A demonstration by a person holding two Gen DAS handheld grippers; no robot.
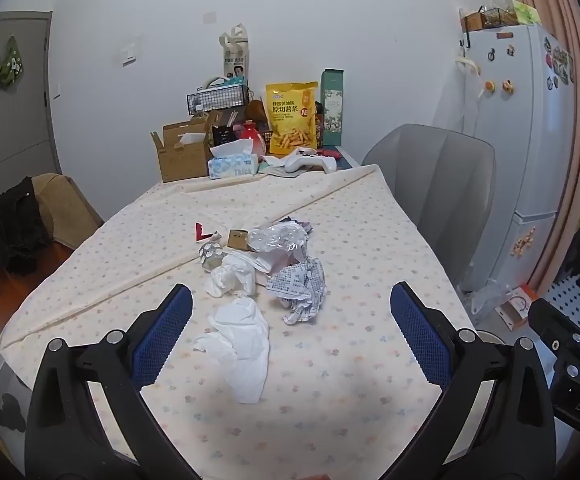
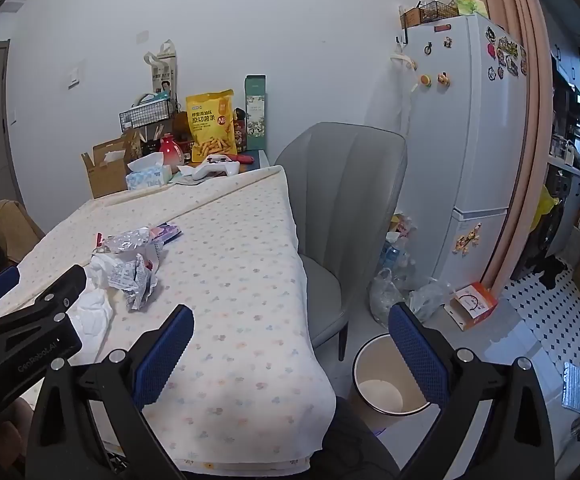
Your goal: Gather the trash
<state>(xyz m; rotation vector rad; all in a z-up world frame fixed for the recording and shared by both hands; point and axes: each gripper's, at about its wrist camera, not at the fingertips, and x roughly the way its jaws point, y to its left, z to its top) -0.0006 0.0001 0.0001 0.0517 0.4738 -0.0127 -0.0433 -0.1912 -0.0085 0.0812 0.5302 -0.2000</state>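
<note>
Nothing looks collected yet; the trash pile (image 1: 266,264) lies mid-table, the bin (image 2: 385,376) on the right floor appears empty. Both the left gripper (image 1: 290,312) and right gripper (image 2: 290,328) stand wide apart, holding nothing.

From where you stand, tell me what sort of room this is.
Most likely a small home dining or kitchen area: a cloth-covered table strewn with crumpled trash, a fridge covered in magnets, and a grey chair beside the table.

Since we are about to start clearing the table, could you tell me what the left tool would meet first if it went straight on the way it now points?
Most likely the crumpled white tissue, which lies on the tablecloth between the open fingers of the left tool. The printed paper wad sits just beyond it. Depth is hard to judge through the fisheye.
</note>
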